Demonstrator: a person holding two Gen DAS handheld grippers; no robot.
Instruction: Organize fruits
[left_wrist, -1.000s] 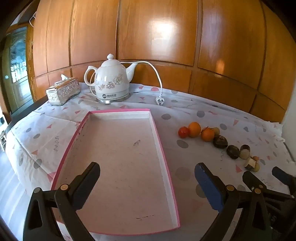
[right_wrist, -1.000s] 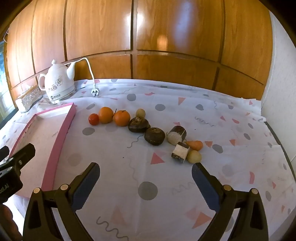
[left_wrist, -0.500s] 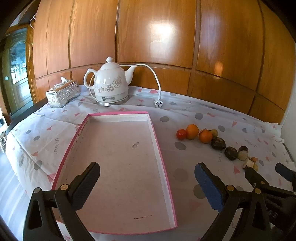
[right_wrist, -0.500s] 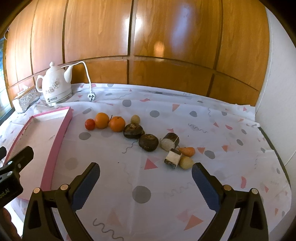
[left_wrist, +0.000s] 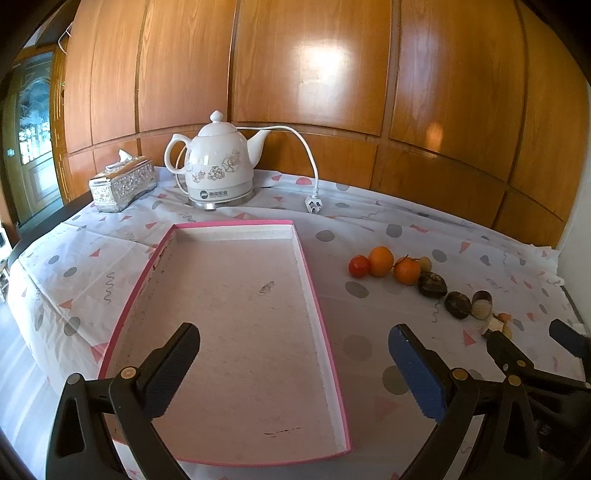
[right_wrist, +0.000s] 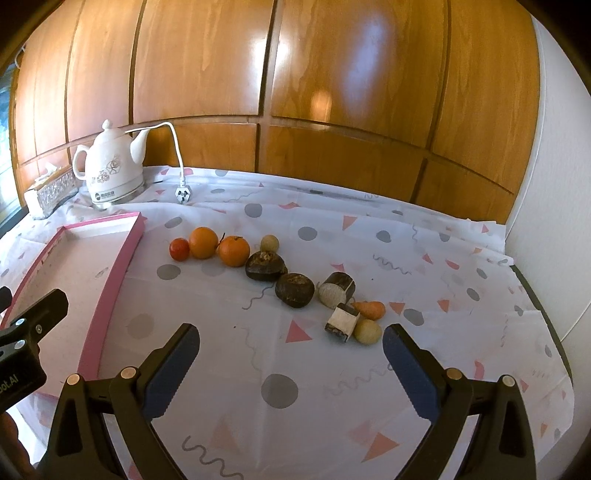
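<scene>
Your left gripper (left_wrist: 293, 363) and right gripper (right_wrist: 291, 363) both hang released, holding nothing. The fruits (right_wrist: 275, 273) lie in a curving row beside the pink tray (left_wrist: 314, 291): red, orange, dark brown, pale.

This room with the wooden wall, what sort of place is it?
Most likely a home dining or sitting room. A white electric kettle and a tissue box stand on a table under a patterned tablecloth, before wood wall panelling.
</scene>
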